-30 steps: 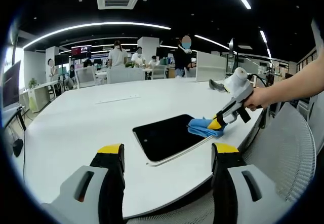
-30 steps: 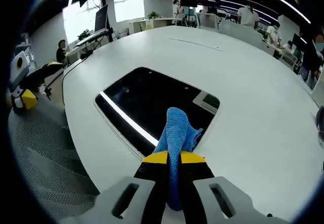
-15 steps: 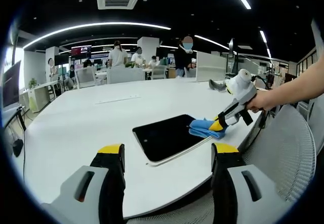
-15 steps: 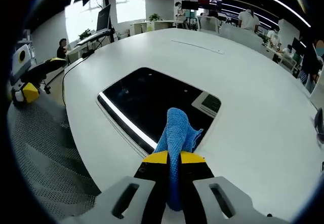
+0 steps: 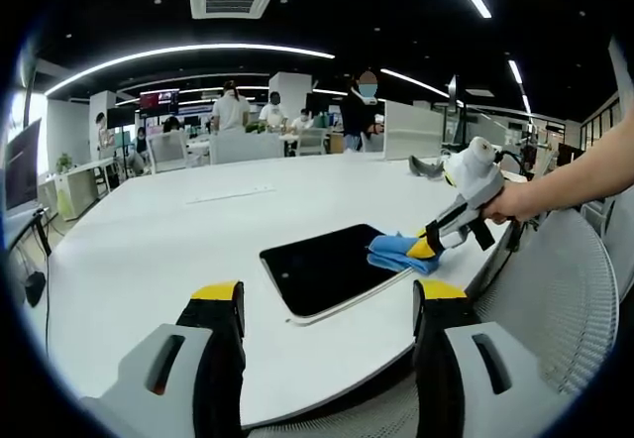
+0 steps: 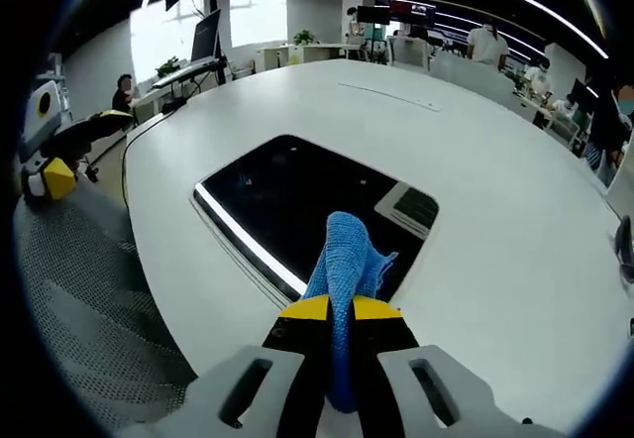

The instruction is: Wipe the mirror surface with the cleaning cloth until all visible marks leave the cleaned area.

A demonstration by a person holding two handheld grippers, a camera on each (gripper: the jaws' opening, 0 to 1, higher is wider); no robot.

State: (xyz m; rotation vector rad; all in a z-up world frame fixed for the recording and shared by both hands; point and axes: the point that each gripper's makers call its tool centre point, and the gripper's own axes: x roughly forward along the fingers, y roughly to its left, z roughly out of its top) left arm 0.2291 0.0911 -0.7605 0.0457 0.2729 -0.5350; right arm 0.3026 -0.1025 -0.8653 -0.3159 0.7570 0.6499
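Here, in the left gripper view, the left gripper (image 5: 327,309) is held wide and empty off the near edge of the white oval table (image 5: 149,240), while a flat dark rectangular mirror (image 5: 322,265) lies ahead with a blue cleaning cloth (image 5: 396,252) on its right end. In the right gripper view, the right gripper (image 6: 340,311) is seen clamped narrowly on the cloth, which rests at the mirror's near edge. Wiping appears under way; a stroke across the uncovered glass is judged next.
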